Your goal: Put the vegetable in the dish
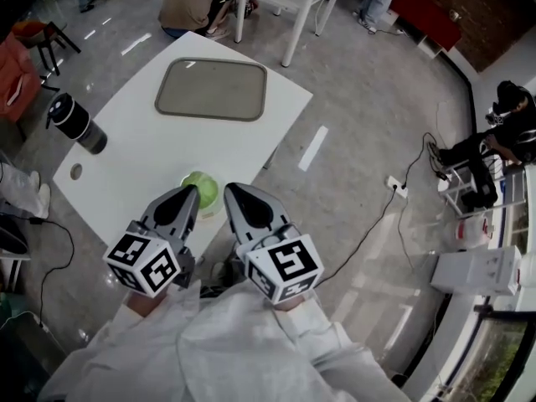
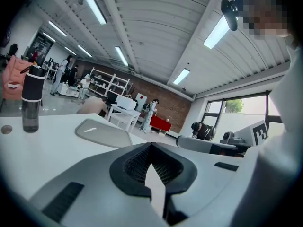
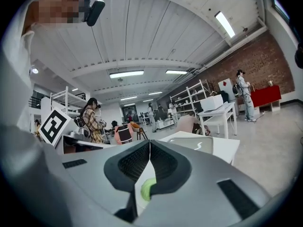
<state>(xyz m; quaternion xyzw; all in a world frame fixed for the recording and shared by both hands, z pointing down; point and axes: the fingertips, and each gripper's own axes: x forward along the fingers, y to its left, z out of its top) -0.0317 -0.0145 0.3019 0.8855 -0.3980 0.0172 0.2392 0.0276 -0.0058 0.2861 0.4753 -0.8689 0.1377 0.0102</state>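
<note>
Looking down in the head view, the person is holding the left tongs point(image 1: 189, 193) and the right tongs point(image 1: 232, 193) side by side over the near edge of the white bench point(image 1: 142, 170). The green vegetable point(image 1: 205, 189) is lying on the bench right at their tips, well apart from the grey dish point(image 1: 211, 89) at the far side. A dark bottle point(image 1: 75, 122) is standing at the left.

In the left gripper view, the left tongs point(image 2: 151, 146) are pressing together with nothing between them, and the dish point(image 2: 102, 132) is lying ahead.

In the right gripper view, the right tongs point(image 3: 149, 144) are also pressing tip to tip, empty, with the vegetable point(image 3: 147, 188) showing through the gap below the tips.
</note>
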